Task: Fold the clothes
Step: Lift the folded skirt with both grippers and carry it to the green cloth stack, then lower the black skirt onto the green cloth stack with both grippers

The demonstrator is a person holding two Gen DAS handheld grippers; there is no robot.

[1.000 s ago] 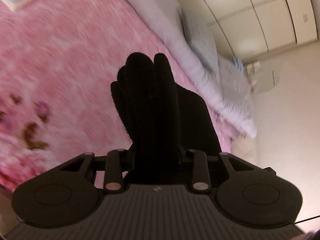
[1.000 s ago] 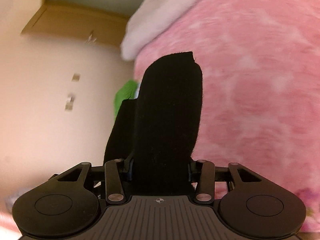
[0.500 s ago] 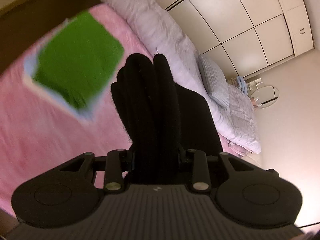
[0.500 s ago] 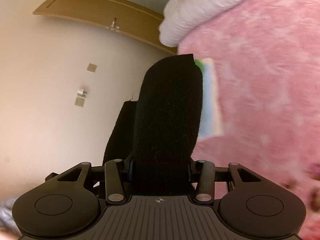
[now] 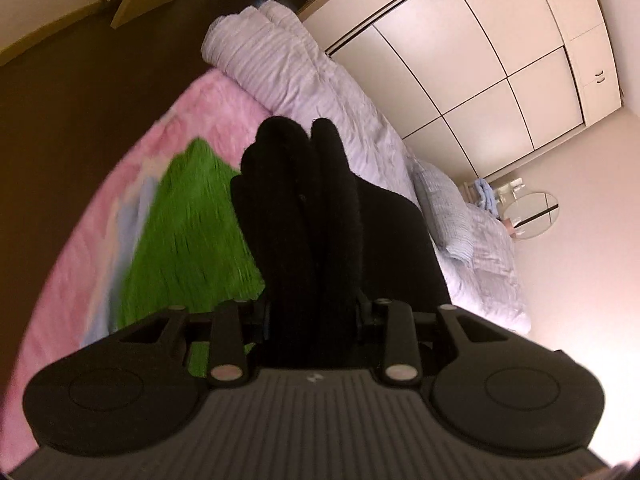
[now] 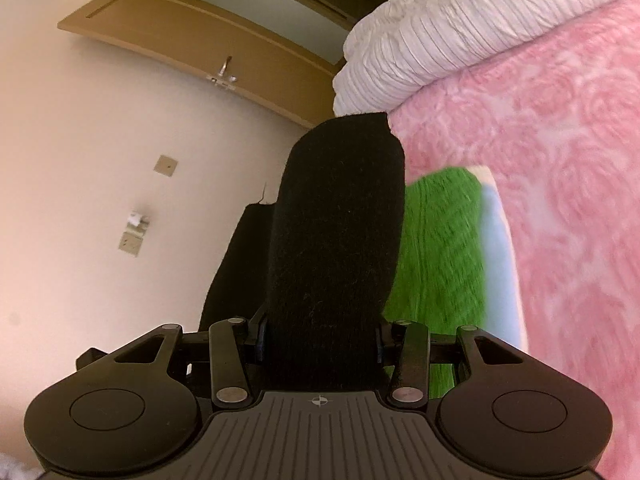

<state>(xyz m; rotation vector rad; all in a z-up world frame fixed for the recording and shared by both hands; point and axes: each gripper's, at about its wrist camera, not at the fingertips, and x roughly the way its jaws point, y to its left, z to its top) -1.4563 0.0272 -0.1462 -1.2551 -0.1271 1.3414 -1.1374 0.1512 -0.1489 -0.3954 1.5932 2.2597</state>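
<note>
No brand, label or readable writing shows in either view; the only marks are a small pale emblem on the ribbed housing of each gripper, too small to read. No open container shows either: the wardrobe (image 5: 500, 64) behind the bed has all its doors closed, so its contents are hidden.

The left gripper (image 5: 310, 216) is clenched on a thick fold of black garment (image 5: 304, 208), which bulges up between its fingers in several rolled layers and hides the fingertips. The right gripper (image 6: 332, 240) is likewise clamped on the same black cloth (image 6: 336, 232), a broad flat fold that stands up between its fingers and covers them; a second dark flap hangs just to its left. The garment is held in the air above the bed, in both grippers at once.

Below it, on the pink fleece blanket (image 5: 80, 248) that covers the bed, lies a folded green cloth (image 5: 188, 240) on top of a pale blue one (image 6: 498, 256), whose edge shows along one side. Both are blurred. A rolled lilac quilt (image 5: 304, 80) runs along the far side of the blanket, with a striped pillow (image 5: 448, 212) beyond it. In the right wrist view a wooden door (image 6: 224, 40) with a metal handle and a wall switch (image 6: 166, 165) appear on the cream wall.
</note>
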